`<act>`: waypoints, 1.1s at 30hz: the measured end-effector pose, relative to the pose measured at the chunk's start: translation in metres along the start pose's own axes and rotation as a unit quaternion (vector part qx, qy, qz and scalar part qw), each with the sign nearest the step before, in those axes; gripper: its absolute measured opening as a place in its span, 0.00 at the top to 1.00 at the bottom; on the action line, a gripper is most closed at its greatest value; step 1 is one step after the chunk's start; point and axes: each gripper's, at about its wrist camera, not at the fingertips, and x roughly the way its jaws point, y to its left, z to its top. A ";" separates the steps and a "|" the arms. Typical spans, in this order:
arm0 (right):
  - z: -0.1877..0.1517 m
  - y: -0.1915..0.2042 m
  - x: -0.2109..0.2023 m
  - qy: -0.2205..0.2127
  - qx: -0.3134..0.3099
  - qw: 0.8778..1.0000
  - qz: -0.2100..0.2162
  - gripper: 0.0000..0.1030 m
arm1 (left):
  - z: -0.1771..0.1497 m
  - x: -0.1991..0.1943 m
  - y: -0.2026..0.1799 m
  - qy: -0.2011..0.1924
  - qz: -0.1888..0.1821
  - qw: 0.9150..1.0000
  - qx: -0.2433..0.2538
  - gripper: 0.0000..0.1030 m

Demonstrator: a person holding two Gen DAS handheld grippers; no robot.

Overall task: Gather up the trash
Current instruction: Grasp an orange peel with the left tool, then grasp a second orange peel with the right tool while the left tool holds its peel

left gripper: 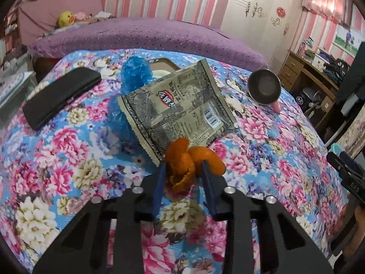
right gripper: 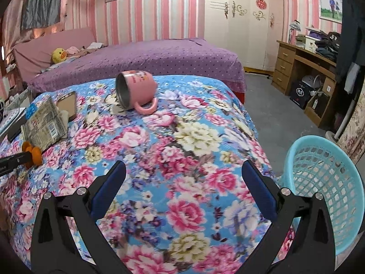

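A curled orange peel (left gripper: pixel 182 164) lies on the floral cloth (left gripper: pixel 68 159) in front of a grey snack wrapper (left gripper: pixel 178 105). My left gripper (left gripper: pixel 183 163) is shut on the peel, one blue pad on each side, and a lobe of peel bulges out past the right finger. A crumpled blue plastic bag (left gripper: pixel 134 73) sits behind the wrapper. In the right wrist view the peel (right gripper: pixel 34 155) and wrapper (right gripper: pixel 43 125) show at far left. My right gripper (right gripper: pixel 183 165) hangs open over bare cloth, beside a teal basket (right gripper: pixel 326 182).
A pink mug (right gripper: pixel 136 89) lies on its side at the far middle of the cloth. A black case (left gripper: pixel 59 96) rests at the left, and a phone (right gripper: pixel 67 105) lies behind the wrapper. Beyond are a purple bed (right gripper: pixel 148 59) and a wooden desk (right gripper: pixel 296 68).
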 end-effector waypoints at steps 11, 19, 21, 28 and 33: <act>0.003 0.058 -0.013 -0.014 -0.044 0.999 0.030 0.04 | 0.000 -0.040 0.032 -0.044 0.031 0.999 -0.004 0.79; 0.010 0.145 -0.014 -0.007 -0.098 0.991 0.086 0.04 | -0.002 -0.051 0.079 -0.048 0.070 0.996 -0.032 0.79; 0.011 0.161 -0.013 -0.006 -0.108 0.990 0.093 0.04 | -0.004 -0.055 0.088 -0.048 0.075 0.995 -0.033 0.79; 0.008 0.217 0.013 0.037 -0.147 0.981 0.119 0.15 | -0.013 -0.062 0.108 -0.043 0.094 0.994 -0.035 0.79; 0.004 0.230 0.031 0.077 -0.160 0.973 0.145 0.44 | -0.014 -0.067 0.115 -0.046 0.093 0.994 -0.044 0.79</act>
